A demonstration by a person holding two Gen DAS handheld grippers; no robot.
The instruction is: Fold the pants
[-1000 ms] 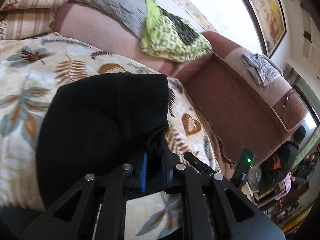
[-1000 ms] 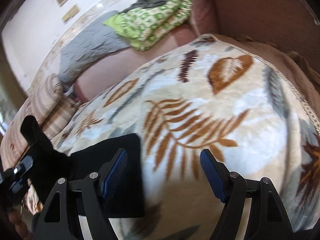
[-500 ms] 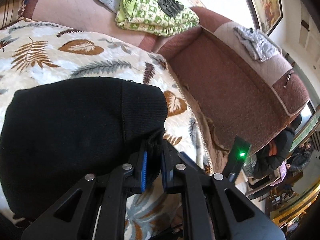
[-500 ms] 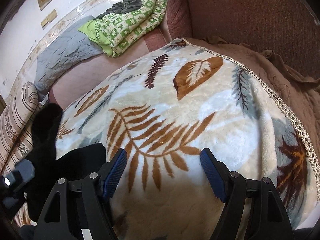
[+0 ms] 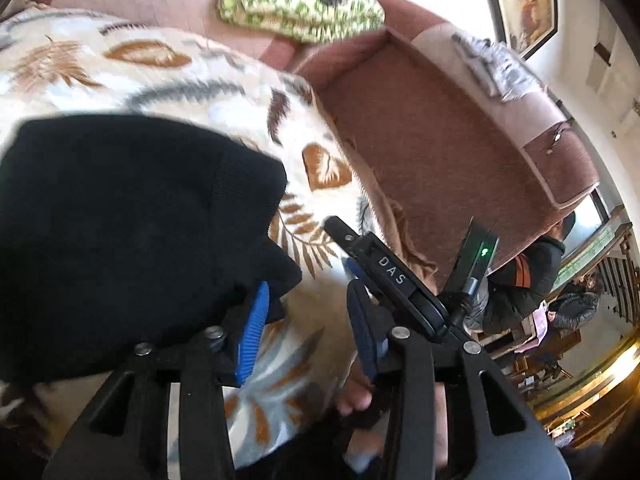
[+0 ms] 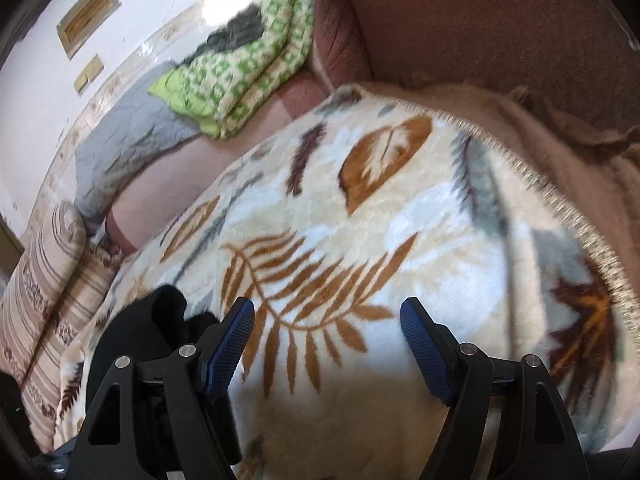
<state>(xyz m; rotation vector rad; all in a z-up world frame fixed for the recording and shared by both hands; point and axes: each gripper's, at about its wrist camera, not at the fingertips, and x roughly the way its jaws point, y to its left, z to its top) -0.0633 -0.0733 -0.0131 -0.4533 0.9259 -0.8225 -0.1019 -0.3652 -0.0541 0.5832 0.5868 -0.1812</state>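
One black pants, one leaf-print blanket — two grippers.

The left gripper has its two blue-padded fingers spread apart over the cream plush blanket with brown and grey leaf print; the folded black knit pants lie on that blanket, a corner of the cloth touching the left-hand blue pad, nothing pinched between the two; just beside the right-hand finger sits the other black gripper marked DAS; behind, a folded green-and-white patterned quilt rests on the reddish-brown sofa; a seated person in a dark jacket is at the far right
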